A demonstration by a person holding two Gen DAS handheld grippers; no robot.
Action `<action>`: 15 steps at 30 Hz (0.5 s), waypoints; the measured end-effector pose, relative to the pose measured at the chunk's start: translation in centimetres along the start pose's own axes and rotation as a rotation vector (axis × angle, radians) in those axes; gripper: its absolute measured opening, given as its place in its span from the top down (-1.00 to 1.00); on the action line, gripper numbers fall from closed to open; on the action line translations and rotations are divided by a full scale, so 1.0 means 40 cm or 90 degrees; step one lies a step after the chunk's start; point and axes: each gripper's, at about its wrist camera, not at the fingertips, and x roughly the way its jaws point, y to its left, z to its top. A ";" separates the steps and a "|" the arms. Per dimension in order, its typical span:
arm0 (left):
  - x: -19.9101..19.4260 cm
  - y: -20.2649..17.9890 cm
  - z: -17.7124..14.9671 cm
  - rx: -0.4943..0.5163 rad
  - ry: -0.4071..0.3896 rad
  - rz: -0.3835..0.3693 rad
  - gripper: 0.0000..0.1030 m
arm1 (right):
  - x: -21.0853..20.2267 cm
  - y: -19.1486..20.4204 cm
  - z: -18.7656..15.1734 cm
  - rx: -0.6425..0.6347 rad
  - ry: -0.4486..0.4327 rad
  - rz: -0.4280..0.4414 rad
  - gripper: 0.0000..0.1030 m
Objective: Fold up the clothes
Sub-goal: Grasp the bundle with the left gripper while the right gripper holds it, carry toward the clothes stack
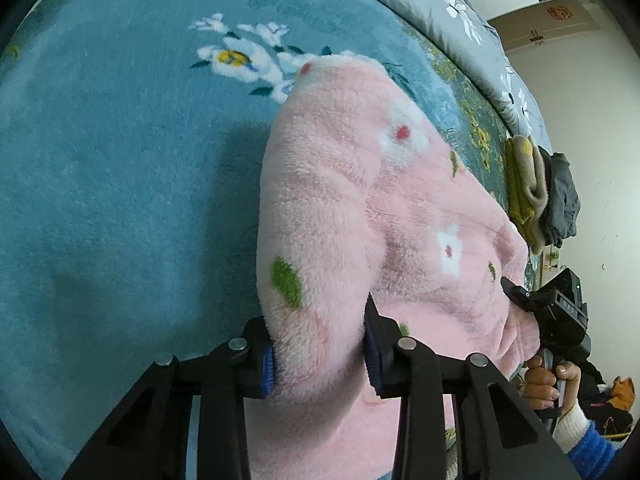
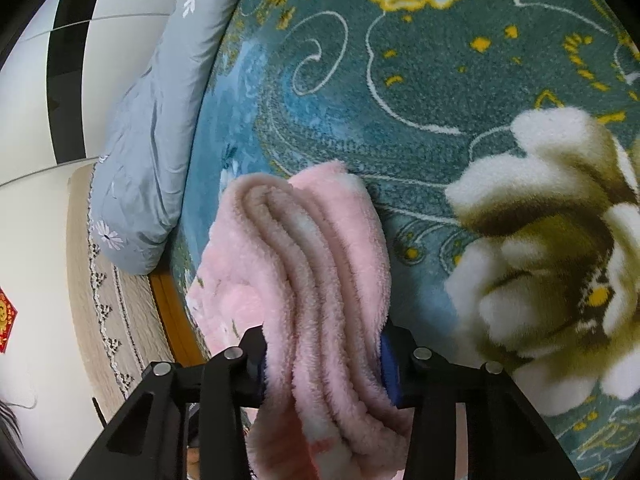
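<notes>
Two grippers are engaged on one pink fleece garment [image 1: 360, 208], which hangs bunched above the teal floral blanket [image 1: 120, 180]. Your left gripper [image 1: 320, 356] pinches a thick fold of it between the blue pads [image 1: 267, 372]. Your right gripper [image 2: 324, 364] clamps several stacked layers [image 2: 320, 264] of the same garment. A grey quilt [image 2: 148, 140] lies along the blanket's edge. Olive and grey items [image 1: 536, 192] sit near the far edge, possibly more clothing.
</notes>
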 end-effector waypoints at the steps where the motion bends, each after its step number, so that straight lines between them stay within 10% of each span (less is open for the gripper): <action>1: -0.007 0.001 0.005 0.000 -0.002 0.000 0.32 | -0.009 0.001 -0.003 0.001 -0.002 0.003 0.15; 15: -0.069 -0.092 0.059 0.035 -0.027 -0.009 0.36 | -0.120 0.059 -0.005 -0.010 -0.022 0.009 0.18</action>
